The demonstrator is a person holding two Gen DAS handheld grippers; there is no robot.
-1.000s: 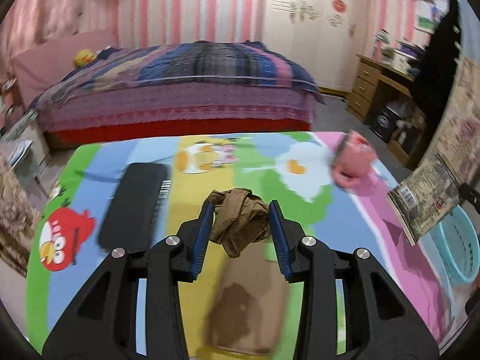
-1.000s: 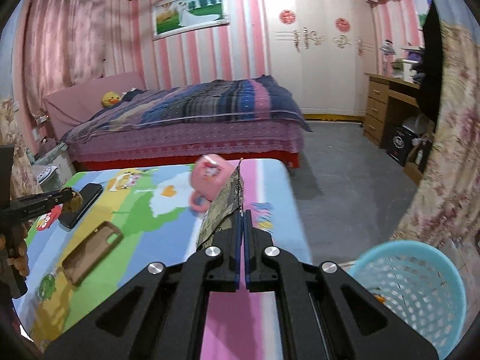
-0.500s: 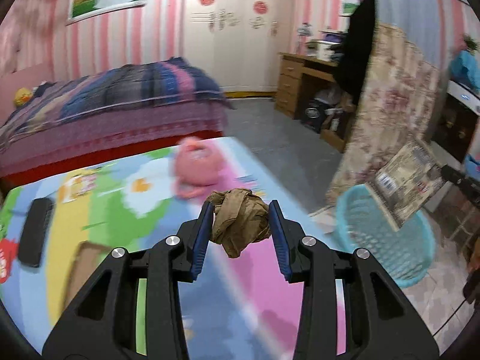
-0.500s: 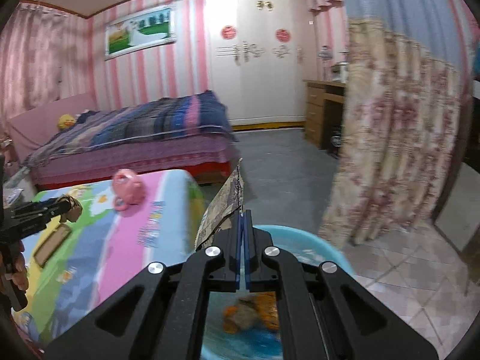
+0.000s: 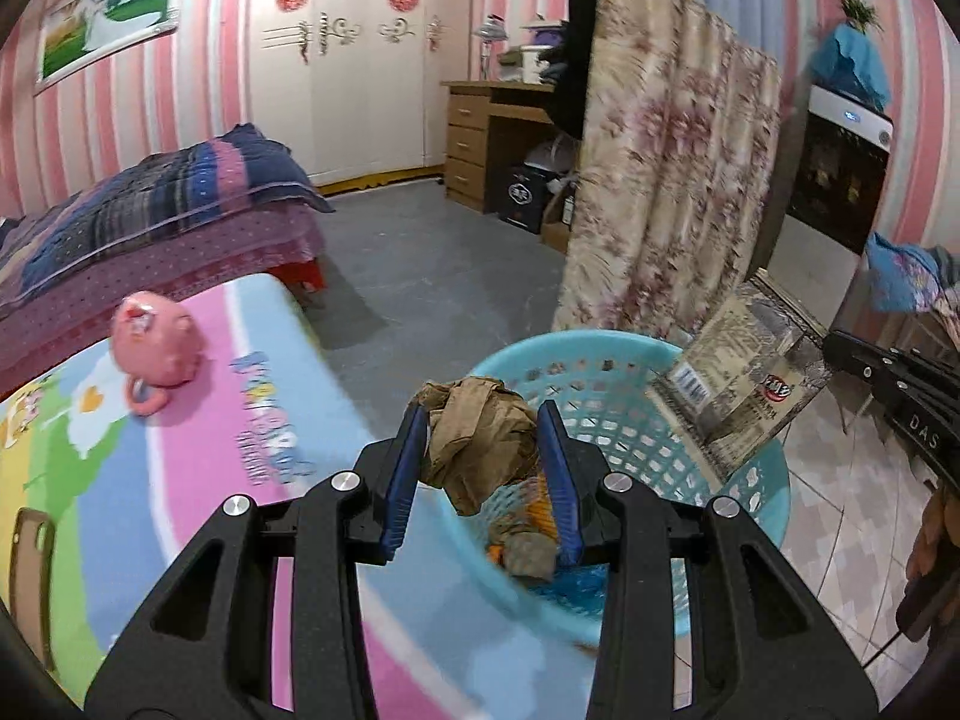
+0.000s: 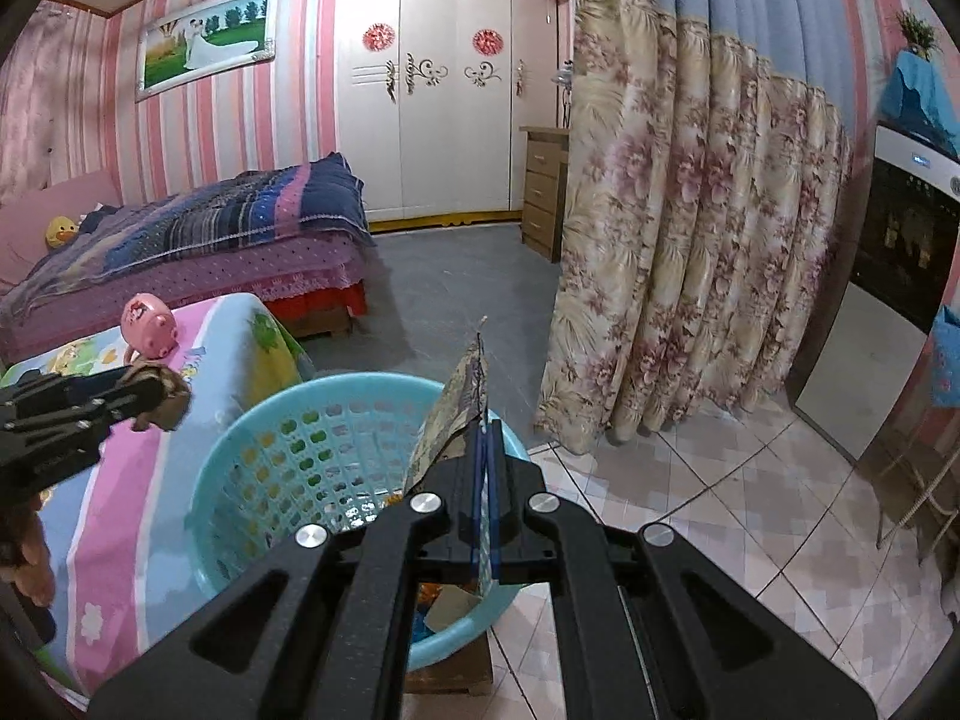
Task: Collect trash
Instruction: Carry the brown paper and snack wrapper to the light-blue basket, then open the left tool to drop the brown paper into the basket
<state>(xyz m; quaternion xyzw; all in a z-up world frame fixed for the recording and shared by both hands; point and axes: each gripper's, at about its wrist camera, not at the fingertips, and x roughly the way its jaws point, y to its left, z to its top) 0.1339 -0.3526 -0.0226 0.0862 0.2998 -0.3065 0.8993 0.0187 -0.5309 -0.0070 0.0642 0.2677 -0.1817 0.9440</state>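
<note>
I am at the drop step. The blue basket (image 5: 750,474) sits low in the middle of both views, with trash already inside. My left tool (image 5: 489,462) squeezes a crumpled brown paper (image 5: 480,438) over its near rim. My right tool (image 6: 483,450) pinches a flat snack wrapper (image 6: 447,420) above it. Next I should let both fall in. The desk (image 5: 198,468) print is too blurry to read.

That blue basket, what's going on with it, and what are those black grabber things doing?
Someone is tidying up trash with two hand-held grippers. The left gripper has its jaws shut on a brown paper wad, held at the near edge of the basket. The right gripper pinches a flat wrapper over the basket. Some trash already lies inside. A pink toy sits on the table.
</note>
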